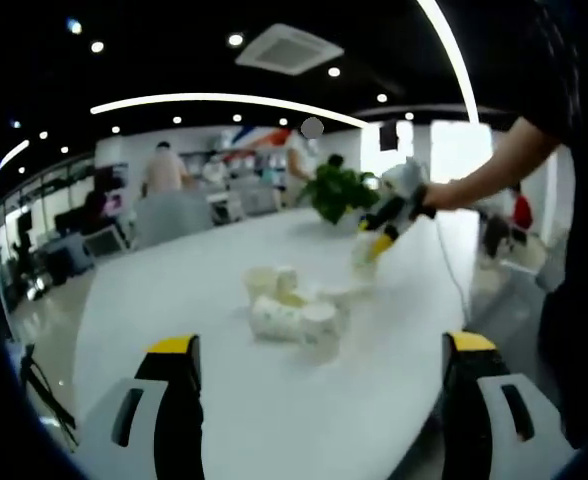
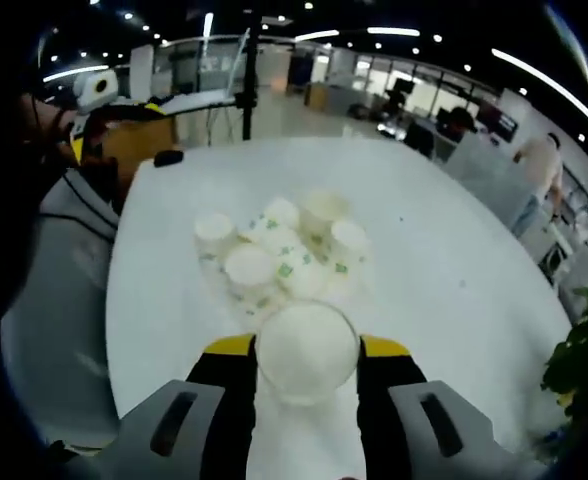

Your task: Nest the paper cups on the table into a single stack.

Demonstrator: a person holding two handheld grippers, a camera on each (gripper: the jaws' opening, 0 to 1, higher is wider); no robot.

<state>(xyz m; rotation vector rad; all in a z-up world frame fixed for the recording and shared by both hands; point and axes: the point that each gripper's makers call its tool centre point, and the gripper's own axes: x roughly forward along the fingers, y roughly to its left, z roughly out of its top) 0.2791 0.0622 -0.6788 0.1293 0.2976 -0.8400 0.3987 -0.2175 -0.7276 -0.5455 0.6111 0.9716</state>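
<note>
Several white paper cups (image 1: 294, 315) with green print lie and stand in a loose cluster mid-table, also seen in the right gripper view as the cup cluster (image 2: 284, 250). My left gripper (image 1: 321, 344) is open wide, hovering short of the cluster with nothing between its yellow-tipped fingers (image 1: 174, 346). My right gripper (image 2: 307, 347) is shut on a single white paper cup (image 2: 307, 352), its mouth facing the camera, above the table on the far side of the cluster. In the left gripper view that right gripper (image 1: 389, 215) holds the cup (image 1: 364, 250) aloft beyond the cluster.
The white oval table (image 1: 164, 290) has bare surface all around the cluster. A green potted plant (image 1: 339, 190) stands at its far end. The left gripper (image 2: 124, 135) and a grey sleeve (image 2: 59, 300) show across the table. People and desks fill the office behind.
</note>
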